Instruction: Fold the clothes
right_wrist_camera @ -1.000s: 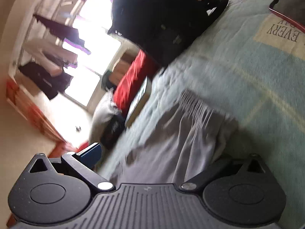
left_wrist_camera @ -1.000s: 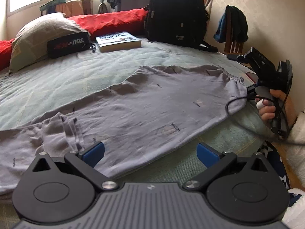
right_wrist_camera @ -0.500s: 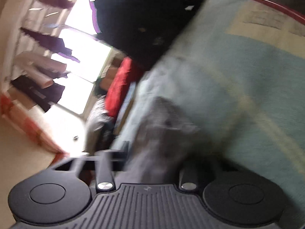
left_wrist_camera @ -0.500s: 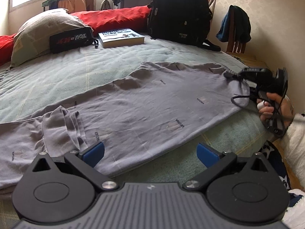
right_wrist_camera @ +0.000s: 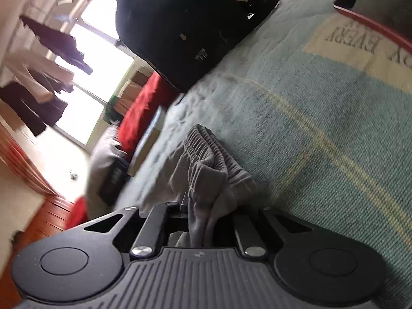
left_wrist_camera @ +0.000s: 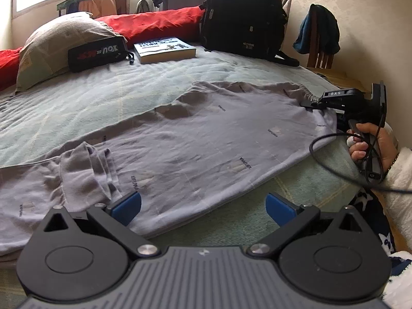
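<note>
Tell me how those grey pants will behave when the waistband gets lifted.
The grey pants will probably drape limply: they lie flat and wrinkled. The waistband bunches in the right gripper, so it is likely soft. The legs would probably trail across the bedspread.

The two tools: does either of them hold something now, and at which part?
The right tool is shut on the grey trousers, gripping the elastic waistband. The left tool is open above them and holds nothing.

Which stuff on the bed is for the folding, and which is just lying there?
For the folding:
grey trousers
right tongs, shut on the waistband
left tongs, open near the hem

Just lying about:
black backpack
book
black pouch
pillow
red blanket
</note>
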